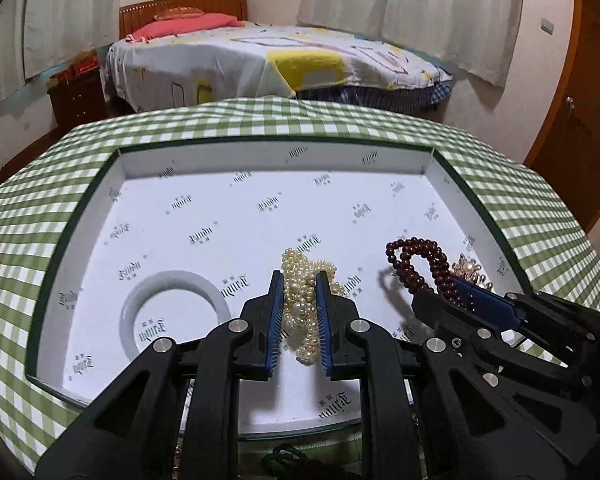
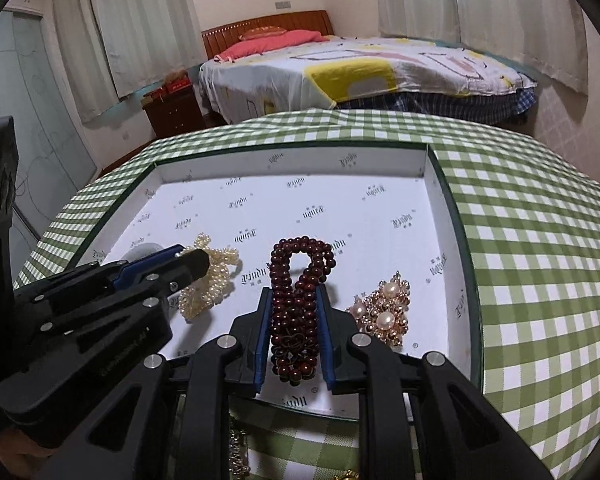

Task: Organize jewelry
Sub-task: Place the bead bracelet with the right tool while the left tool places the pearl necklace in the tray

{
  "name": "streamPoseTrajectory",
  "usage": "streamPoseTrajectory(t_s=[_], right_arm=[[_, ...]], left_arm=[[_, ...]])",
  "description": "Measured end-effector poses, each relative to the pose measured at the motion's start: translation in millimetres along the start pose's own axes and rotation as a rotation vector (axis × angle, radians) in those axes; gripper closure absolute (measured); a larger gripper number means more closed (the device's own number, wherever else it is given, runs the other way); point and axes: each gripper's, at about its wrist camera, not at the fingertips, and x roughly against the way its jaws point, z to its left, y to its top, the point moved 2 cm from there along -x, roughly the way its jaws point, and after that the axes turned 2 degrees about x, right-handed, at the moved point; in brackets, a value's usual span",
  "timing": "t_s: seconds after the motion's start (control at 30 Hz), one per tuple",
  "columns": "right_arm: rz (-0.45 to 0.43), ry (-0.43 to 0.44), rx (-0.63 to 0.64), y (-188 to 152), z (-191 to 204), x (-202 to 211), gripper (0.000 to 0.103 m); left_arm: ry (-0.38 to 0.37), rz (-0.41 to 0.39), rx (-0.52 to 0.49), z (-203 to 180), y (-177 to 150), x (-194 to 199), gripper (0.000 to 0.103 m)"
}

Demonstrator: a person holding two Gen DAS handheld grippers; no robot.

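Nearest the lens, the left gripper (image 1: 300,284) stood nearly closed, its blue pads (image 1: 275,304) pinching a bunch of pearls (image 1: 304,300) over the white box (image 1: 236,168), with a white ring (image 1: 172,284) lying on the box floor at nine o'clock from it. At three o'clock the right gripper (image 2: 294,300) was likewise clamped narrow on the dark red beads (image 2: 296,280), and a gold pearl brooch (image 2: 384,312) lay in the box at three o'clock of those. The box sat on a green checked cloth (image 2: 540,260).
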Motion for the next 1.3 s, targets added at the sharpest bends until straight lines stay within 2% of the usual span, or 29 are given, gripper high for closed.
streamPoseTrajectory(t_s=[0.1, 0.27, 0.53, 0.73, 1.0, 1.3], right_arm=[[0.012, 0.003, 0.001, -0.7, -1.8, -2.4, 0.08], [0.013, 0.007, -0.004, -1.2, -3.2, -2.8, 0.069], [0.006, 0.004, -0.019, -2.2, -7.9, -0.2, 0.066], [-0.004, 0.006, -0.024, -3.0, -9.7, 3.5, 0.061], [-0.019, 0.007, -0.021, -2.2, -6.3, 9.9, 0.061], [-0.078, -0.012, -0.022, -6.9, -4.9, 44.3, 0.058]], left_arm=[[-0.009, 0.017, 0.003, 0.1, -2.7, -3.1, 0.086], [-0.01, 0.023, 0.022, 0.7, -0.4, -5.7, 0.082], [-0.029, 0.0, 0.026, 5.5, -1.7, 4.5, 0.06], [-0.05, -0.025, 0.04, 12.2, 0.5, 15.2, 0.049], [-0.032, -0.067, 0.051, 19.4, 1.0, 32.8, 0.043], [0.006, -0.147, 0.057, 27.2, -4.7, 68.3, 0.041]])
